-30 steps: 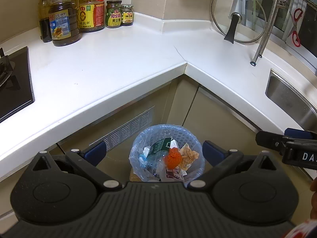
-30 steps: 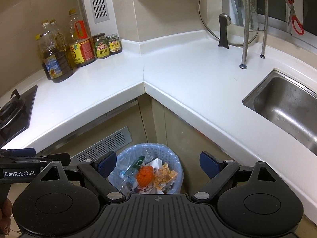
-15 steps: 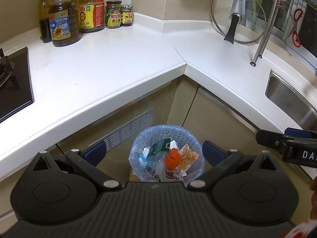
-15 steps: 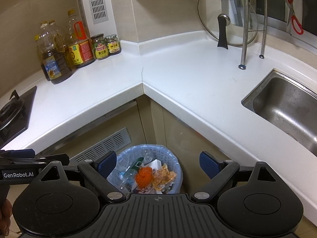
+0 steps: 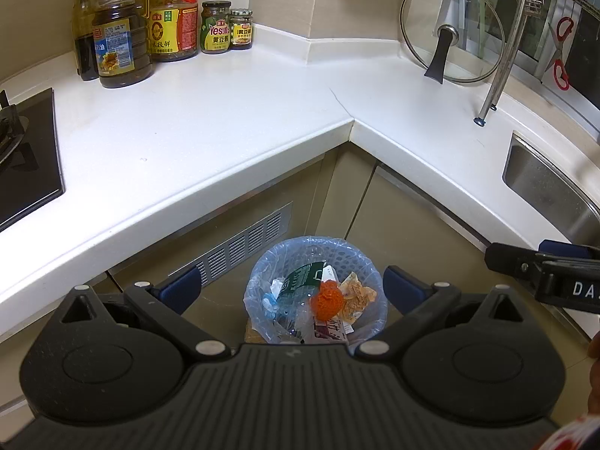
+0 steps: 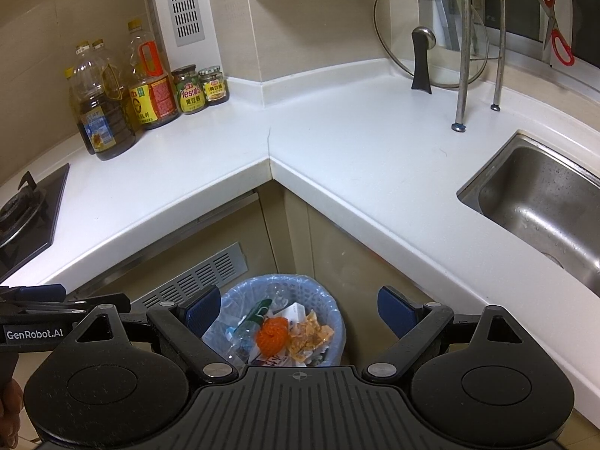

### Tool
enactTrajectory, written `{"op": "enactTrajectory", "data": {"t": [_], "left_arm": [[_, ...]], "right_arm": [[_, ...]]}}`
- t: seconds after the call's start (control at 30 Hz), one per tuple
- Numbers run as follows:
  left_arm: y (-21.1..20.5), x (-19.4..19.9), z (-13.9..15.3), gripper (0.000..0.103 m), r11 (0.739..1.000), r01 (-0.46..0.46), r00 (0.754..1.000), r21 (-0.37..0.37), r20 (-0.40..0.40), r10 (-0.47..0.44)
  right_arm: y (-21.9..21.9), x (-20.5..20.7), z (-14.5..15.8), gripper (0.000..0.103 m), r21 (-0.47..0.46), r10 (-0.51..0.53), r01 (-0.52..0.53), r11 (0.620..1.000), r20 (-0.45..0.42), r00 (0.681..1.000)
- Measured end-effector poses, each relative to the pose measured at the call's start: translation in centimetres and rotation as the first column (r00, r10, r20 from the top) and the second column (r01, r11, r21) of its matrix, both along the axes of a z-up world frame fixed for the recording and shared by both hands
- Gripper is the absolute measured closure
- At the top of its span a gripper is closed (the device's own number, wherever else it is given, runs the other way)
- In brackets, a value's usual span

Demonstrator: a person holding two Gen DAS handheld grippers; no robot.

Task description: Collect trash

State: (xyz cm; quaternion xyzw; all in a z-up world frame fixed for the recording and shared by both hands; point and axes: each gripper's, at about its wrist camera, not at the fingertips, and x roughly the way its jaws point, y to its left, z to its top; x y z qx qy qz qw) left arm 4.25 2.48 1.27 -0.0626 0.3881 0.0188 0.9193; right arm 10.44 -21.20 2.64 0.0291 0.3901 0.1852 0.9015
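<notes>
A white stone-like L-shaped countertop [image 6: 337, 157] fills the corner of a small kitchen. The walls are covered with beige glossy tiles [image 6: 300, 37]. Below the counter stand beige cabinet doors [image 5: 405, 232], and one of them has a long silver vent grille [image 5: 240, 247]. A stainless steel sink [image 6: 543, 202] is set in the counter on the right, and a black glass stove top [image 5: 26, 157] on the left. A dark window [image 6: 525, 3] is behind the sink.
</notes>
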Motion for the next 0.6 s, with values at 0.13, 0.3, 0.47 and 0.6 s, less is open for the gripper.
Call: {"op": "enactTrajectory", "data": {"t": [0.13, 0.3, 0.47, 0.6], "left_arm": [[-0.01, 0.01, 0.03, 0.001, 1.000, -0.002, 1.000, -0.002, 0.000, 0.002], [-0.19, 0.09, 0.10, 0.001, 1.000, -0.006, 1.000, -0.004, 0.001, 0.006], [-0.34, 0.13, 0.07, 0.001, 1.000, -0.001, 1.000, -0.008, 0.007, 0.001], [-0.38, 0.10, 0.03, 0.001, 1.000, -0.004, 1.000, -0.015, 0.020, 0.004]], "right_arm": [[-0.02, 0.08, 0.01, 0.013, 0.000, 0.001, -0.001, 1.000, 0.001, 1.000], [-0.05, 0.14, 0.00, 0.013, -0.001, 0.000, 0.000, 1.000, 0.001, 1.000], [-0.12, 0.15, 0.09, 0.013, 0.000, 0.000, 0.000, 1.000, 0.001, 1.000], [-0.23, 0.23, 0.05, 0.013, 0.000, -0.003, 0.003, 1.000, 0.001, 1.000]]}}
